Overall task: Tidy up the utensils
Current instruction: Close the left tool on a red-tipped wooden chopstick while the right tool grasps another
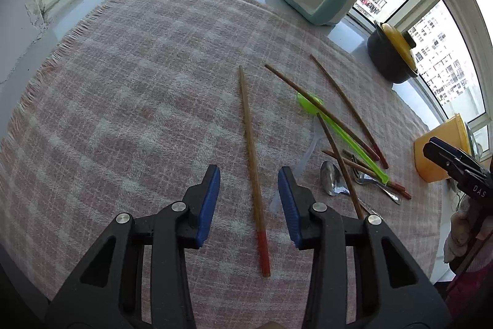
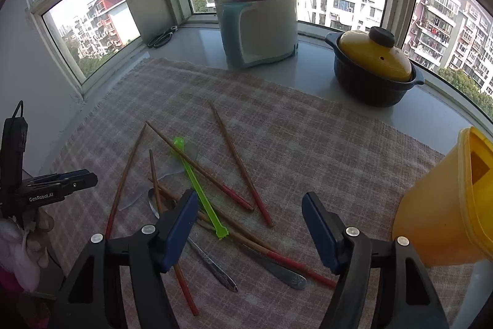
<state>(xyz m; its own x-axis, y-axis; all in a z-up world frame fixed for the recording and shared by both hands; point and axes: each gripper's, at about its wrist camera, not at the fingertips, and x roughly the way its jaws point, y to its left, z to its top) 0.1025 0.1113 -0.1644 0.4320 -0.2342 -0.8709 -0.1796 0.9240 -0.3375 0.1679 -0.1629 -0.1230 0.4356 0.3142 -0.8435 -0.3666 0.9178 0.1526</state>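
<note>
Left hand-held gripper (image 1: 249, 187) spread partway, blue pads either side of a lone red-tipped chopstick (image 1: 252, 162) without touching it; nothing pinched. Long axis of that chopstick running from centre frame down to the lower middle of the left wrist view, red end nearest the camera, so nearly in line with the fingers and crossing the gap between them; flat on the checked cloth (image 1: 129, 88) over the tabletop, apart from the rest. Probably the next pick: a short drop and a squeeze across the shaft, the left hand plainly the nearer one.

Right hand-held gripper (image 2: 250, 213) spread wider, empty, hovering over the jumbled heap at lower centre of the right wrist view: crossed chopsticks, a green plastic spoon (image 2: 197, 187), a metal spoon (image 2: 215, 264) lying beneath. Yellow container (image 2: 446, 205) at the right edge of that view, just beside the right fingers; likely the destination, though not certain. Risk there: sticks overlapping, so one pull could drag its neighbours.
</note>
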